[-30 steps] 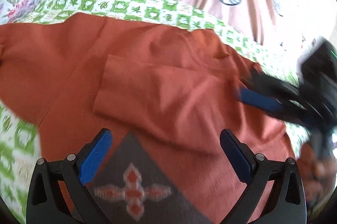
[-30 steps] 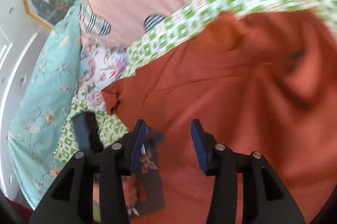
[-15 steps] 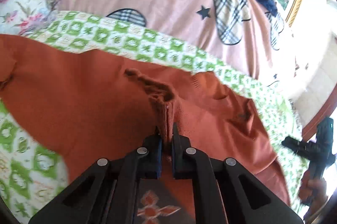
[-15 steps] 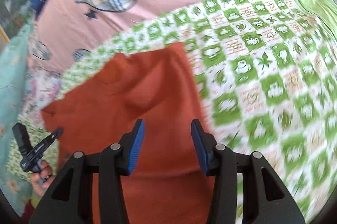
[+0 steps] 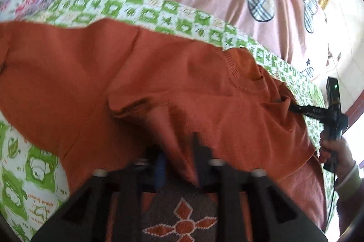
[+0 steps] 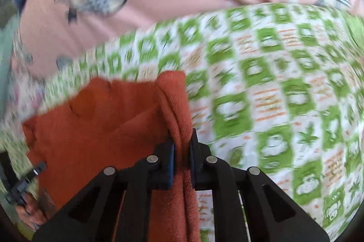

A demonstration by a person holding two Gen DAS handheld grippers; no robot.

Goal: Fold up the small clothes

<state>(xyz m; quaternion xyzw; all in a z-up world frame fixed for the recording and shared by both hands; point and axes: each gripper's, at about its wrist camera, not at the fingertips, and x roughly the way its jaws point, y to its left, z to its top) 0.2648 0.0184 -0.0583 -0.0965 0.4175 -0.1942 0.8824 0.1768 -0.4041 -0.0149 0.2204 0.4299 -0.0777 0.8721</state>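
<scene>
Both grippers now pinch the sweater [image 5: 159, 73]: left gripper [image 5: 179, 157] clamped since a moment ago, right gripper [image 6: 182, 151] closing on the edge between its jaws, ready to fold.

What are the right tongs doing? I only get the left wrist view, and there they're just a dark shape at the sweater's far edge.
Observer: On the right wrist view the right tongs are closing on a bunched edge of the orange sweater, with a thick fold of fabric between the pads.
Operator: And what lies beyond that edge?
Observer: The green checked blanket. In that picture it spreads out to the right of the pinched fold, with no sweater on it.
</scene>
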